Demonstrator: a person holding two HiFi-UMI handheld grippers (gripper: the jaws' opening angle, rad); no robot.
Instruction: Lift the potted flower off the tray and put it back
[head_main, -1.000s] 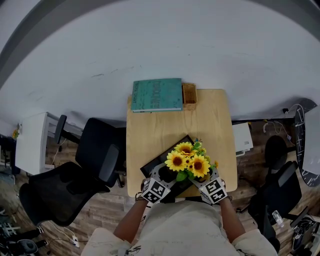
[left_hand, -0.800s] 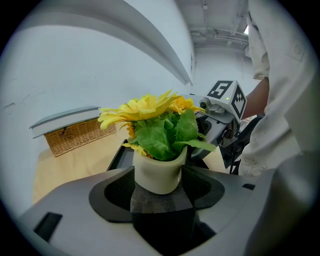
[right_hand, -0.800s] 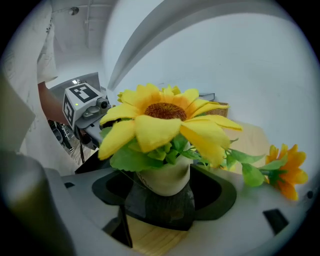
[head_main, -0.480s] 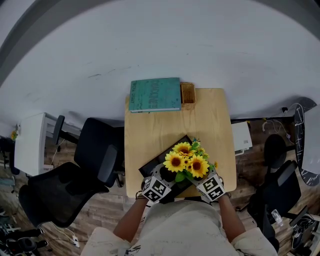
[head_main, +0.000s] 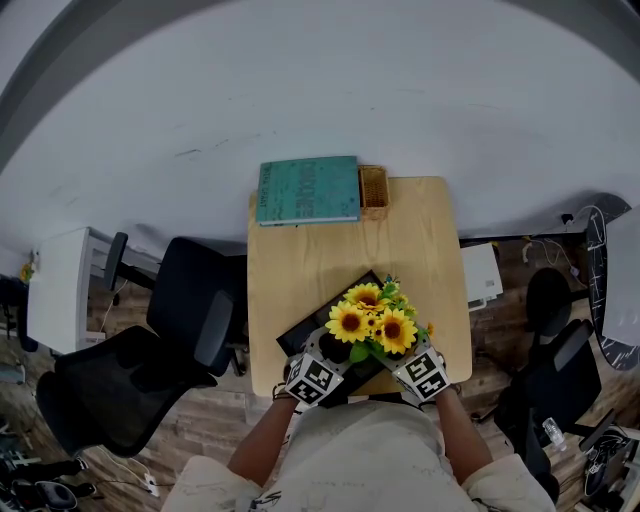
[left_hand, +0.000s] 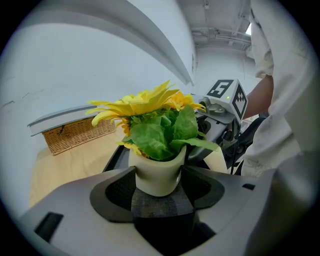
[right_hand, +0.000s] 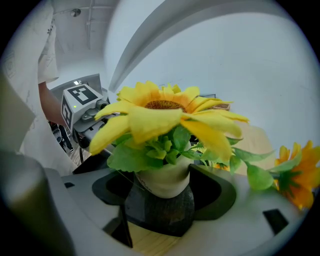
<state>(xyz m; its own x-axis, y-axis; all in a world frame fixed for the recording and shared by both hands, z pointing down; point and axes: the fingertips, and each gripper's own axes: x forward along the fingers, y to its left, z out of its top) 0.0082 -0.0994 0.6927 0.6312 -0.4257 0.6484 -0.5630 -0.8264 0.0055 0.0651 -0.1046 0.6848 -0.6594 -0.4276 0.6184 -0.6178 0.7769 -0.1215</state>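
Potted flower (head_main: 372, 322) is clasped at its pot by left hand-held gripper (head_main: 333, 352) and right hand-held gripper (head_main: 402, 354), each closed around it.

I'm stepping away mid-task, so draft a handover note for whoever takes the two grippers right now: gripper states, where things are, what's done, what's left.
Left gripper: shut on the potted flower, at its pot.
Right gripper: shut on the same pot, opposite side.
Position: at the near end of the black tray on the wooden table; I cannot tell whether it is clear of the tray.
Done: both grippers have the pot.
Left: lift it if not yet up, set it back on the tray, release.
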